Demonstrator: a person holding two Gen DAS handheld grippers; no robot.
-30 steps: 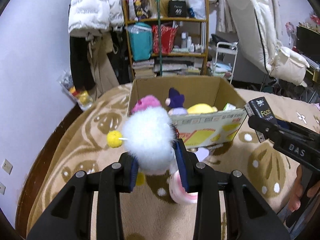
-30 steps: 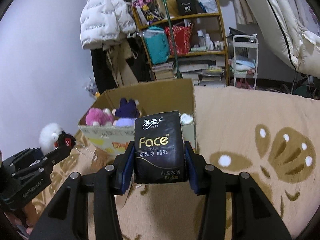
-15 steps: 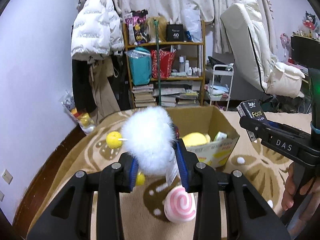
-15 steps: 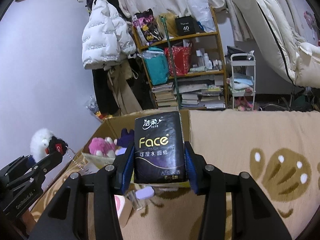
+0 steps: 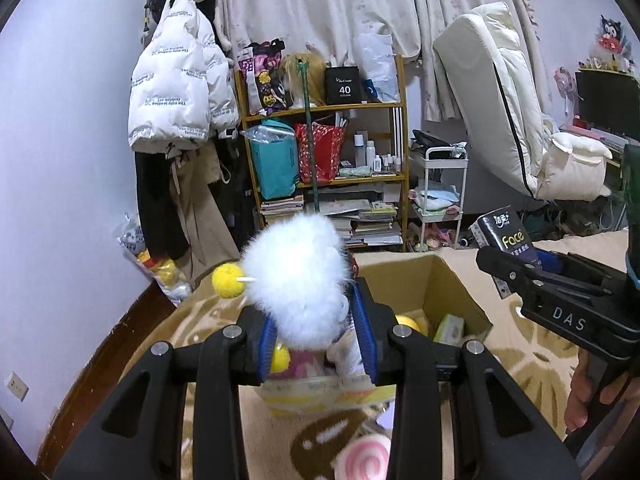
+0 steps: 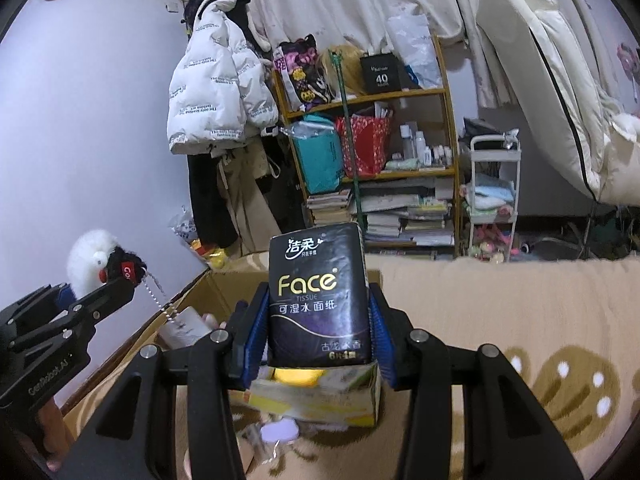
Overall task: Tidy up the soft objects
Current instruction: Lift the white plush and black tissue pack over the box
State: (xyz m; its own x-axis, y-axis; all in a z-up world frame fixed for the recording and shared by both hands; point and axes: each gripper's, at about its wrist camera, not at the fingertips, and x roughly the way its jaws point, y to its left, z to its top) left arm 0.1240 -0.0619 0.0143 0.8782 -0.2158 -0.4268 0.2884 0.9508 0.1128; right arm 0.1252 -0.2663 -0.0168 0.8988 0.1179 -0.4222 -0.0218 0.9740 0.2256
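A patterned beige blanket (image 6: 500, 300) covered the bed beneath me, and on it sat the open cardboard box (image 5: 432, 280) with soft toys inside. Above its near edge, my right tongs (image 6: 318, 336) were clamped on a black pack of Face tissues (image 6: 318, 292), held upright. My left tongs (image 5: 316, 336) were squeezed tight on a fluffy white plush toy (image 5: 296, 276), its yellow pom-pom (image 5: 228, 280) sticking out to the left, also over the box's near side. A pink swirl plush (image 5: 364, 460) lay on the blanket just in front of the box.
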